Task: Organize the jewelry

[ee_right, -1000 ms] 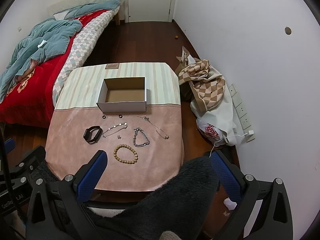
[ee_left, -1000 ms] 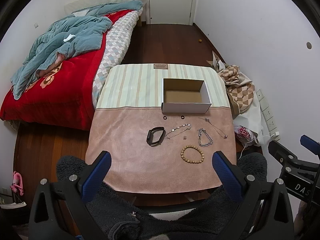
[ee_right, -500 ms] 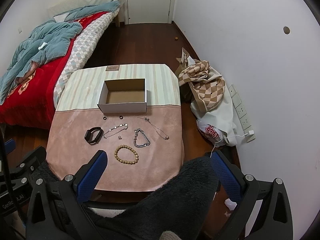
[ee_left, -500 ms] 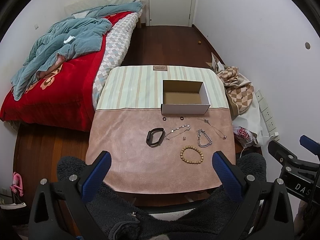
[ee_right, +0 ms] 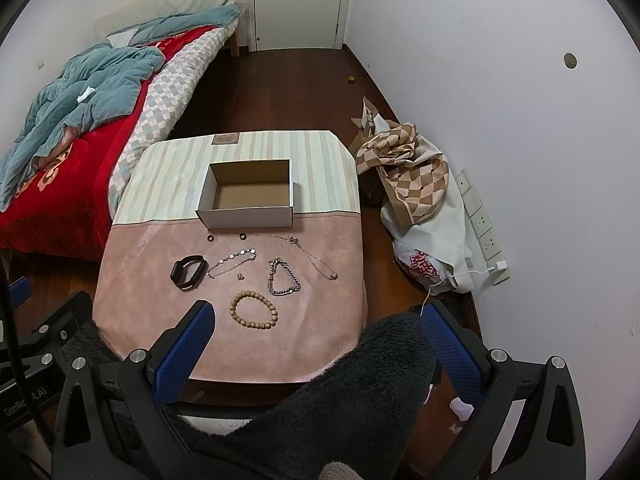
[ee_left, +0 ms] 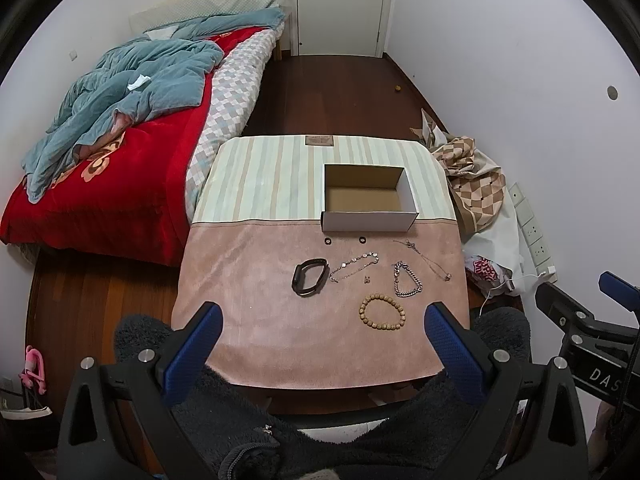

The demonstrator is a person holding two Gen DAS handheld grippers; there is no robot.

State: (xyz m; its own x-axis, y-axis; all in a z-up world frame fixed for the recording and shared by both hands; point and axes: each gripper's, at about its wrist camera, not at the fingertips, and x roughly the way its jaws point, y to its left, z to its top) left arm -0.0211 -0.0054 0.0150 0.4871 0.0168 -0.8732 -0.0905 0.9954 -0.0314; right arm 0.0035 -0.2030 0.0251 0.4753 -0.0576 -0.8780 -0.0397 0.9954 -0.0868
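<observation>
An empty white cardboard box (ee_left: 368, 216) (ee_right: 248, 216) stands on the small table (ee_left: 248, 320). In front of it lie two small black rings (ee_left: 328, 241), a black band (ee_left: 309, 277) (ee_right: 188, 272), a thin silver bracelet (ee_left: 355, 266), a tiny earring (ee_left: 366, 279), a silver chain bracelet (ee_left: 406, 279) (ee_right: 283, 277), a thin necklace (ee_left: 426, 258) (ee_right: 314, 258) and a wooden bead bracelet (ee_left: 382, 312) (ee_right: 253, 309). My left gripper (ee_left: 322, 318) is open and empty above the table's near edge. My right gripper (ee_right: 318, 320) is open and empty, near the front right corner.
A bed (ee_left: 120, 128) with a red cover and a blue blanket stands to the left. A heap of checked cloth and bags (ee_right: 416, 192) lies against the right wall by wall sockets. Dark wooden floor leads to a white door (ee_left: 340, 4). A dark fleece sleeve (ee_right: 320, 400) shows below.
Both grippers have drifted slightly; the table and the jewelry sit a touch lower and farther in view. Nothing on the table has moved.
</observation>
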